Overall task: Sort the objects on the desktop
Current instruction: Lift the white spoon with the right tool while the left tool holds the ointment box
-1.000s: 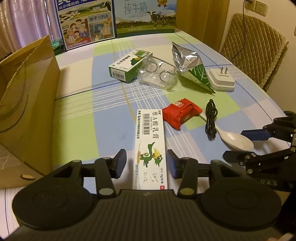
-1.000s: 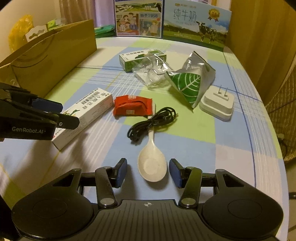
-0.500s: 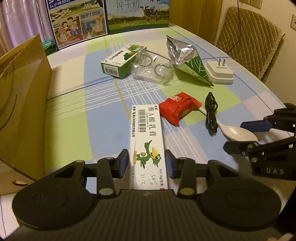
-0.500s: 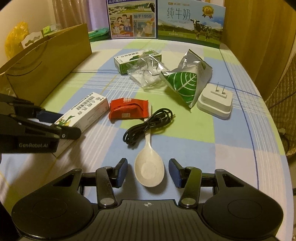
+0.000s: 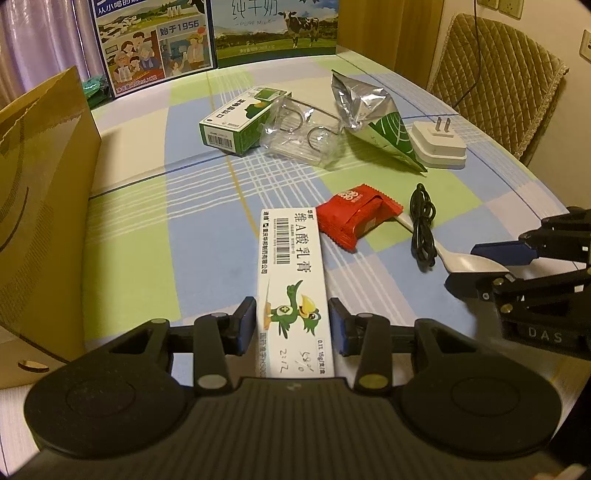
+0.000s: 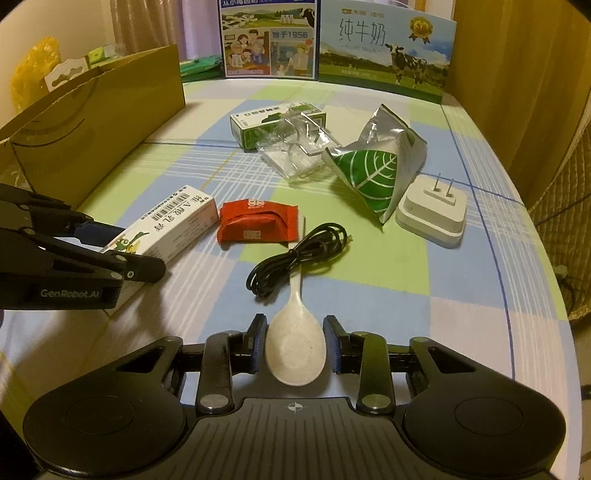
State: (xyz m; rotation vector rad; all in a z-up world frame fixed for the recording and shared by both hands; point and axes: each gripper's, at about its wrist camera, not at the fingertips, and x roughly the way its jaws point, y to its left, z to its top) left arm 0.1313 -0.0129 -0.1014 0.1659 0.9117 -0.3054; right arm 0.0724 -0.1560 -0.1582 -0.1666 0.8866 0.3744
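A long white ointment box [image 5: 291,266] with a green bird print lies on the checked tablecloth. My left gripper [image 5: 293,325] has its blue pads pressed on the box's two long sides near its close end. From the right wrist view, the same gripper [image 6: 138,251] straddles that box [image 6: 173,221]. A white spoon [image 6: 295,343] lies with its bowl toward me, and my right gripper [image 6: 295,339] is shut on the bowl. A black cable [image 6: 295,254] is coiled over the spoon's handle, whose tip goes under a red snack packet [image 6: 255,221].
A brown paper bag [image 5: 40,192] stands open at the left. Farther back lie a green-and-white box [image 5: 236,122], clear plastic packaging [image 5: 303,136], a silver-green foil pouch [image 5: 373,118] and a white plug adapter [image 5: 439,146]. Milk cartons [image 5: 273,29] line the far edge. A chair [image 5: 498,74] stands at the right.
Both grippers moved forward and lower. The left one narrowed onto the ointment box. The right one shut from wide open onto the spoon's bowl.
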